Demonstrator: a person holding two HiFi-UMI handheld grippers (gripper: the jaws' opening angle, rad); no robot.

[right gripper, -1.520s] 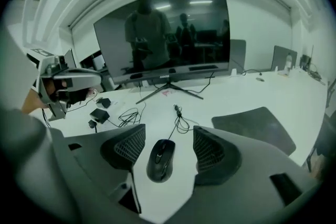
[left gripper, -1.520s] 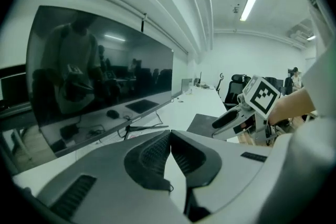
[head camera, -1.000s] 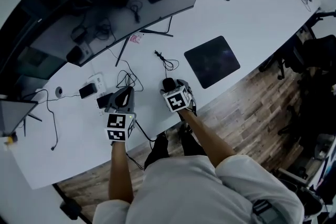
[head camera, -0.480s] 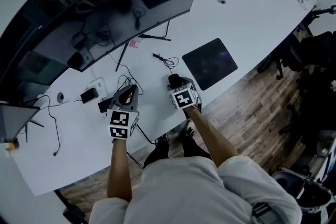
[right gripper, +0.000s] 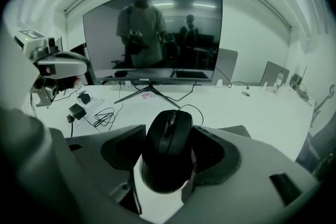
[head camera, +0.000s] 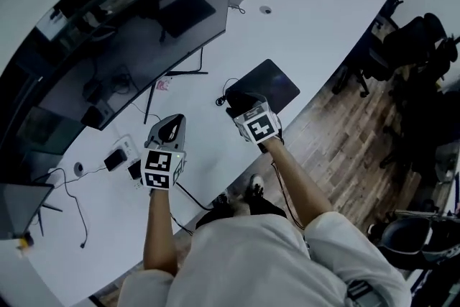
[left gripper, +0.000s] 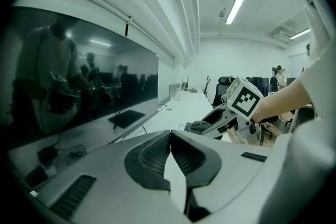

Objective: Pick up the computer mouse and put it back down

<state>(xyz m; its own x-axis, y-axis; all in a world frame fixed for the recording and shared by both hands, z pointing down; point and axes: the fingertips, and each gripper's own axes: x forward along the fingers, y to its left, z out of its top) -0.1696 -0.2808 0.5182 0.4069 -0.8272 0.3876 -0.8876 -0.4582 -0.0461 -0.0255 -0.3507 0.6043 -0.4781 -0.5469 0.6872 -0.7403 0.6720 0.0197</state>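
While it sits between the two pads of the right gripper (head camera: 243, 106), the black computer mouse (right gripper: 168, 147) is held off the desk (right gripper: 252, 113), nose pointing away towards the monitor (right gripper: 152, 34), and the head view places it above the near left corner of the dark mouse pad (head camera: 269, 83). The jaws stand fairly wide, one pad pressed to each flank of the mouse, whose thin cable (right gripper: 198, 108) loops away over the white surface. The left gripper (left gripper: 169, 157) has its jaws closed together with nothing between them and hangs above the desk to the left, well apart from the mouse. There is one mouse, one mouse pad and one wide curved monitor on a splayed stand, and there are two grippers, each carrying one cube with black-and-white square markers. A small brand label sits at the middle of the monitor's lower edge, too small to read.
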